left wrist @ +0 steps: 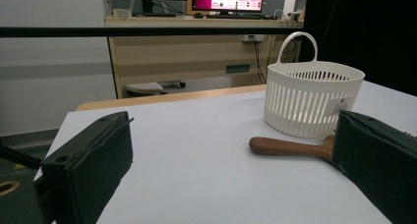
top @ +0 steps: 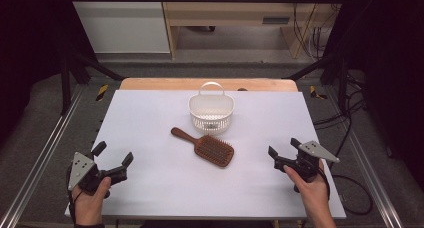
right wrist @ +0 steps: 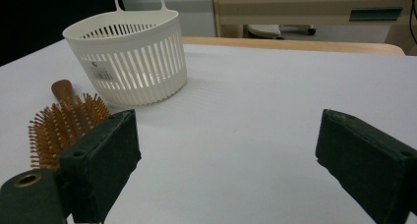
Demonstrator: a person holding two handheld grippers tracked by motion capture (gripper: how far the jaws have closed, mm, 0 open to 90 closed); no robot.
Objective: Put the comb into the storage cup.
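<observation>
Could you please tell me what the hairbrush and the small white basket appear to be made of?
The hairbrush looks like wood: warm brown, smooth satin handle, matching brown bristles, perhaps wood or bamboo. The basket looks like moulded plastic: uniform off-white, thin slotted walls, one-piece loop handle, slight sheen.

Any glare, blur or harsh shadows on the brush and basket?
High view: even light, soft shadows, no glare on the brown wooden paddle hairbrush or white slotted plastic basket. Left gripper view: basket sharp, near jaws soft. Right gripper view: bristles crisp, background blurred.
</observation>
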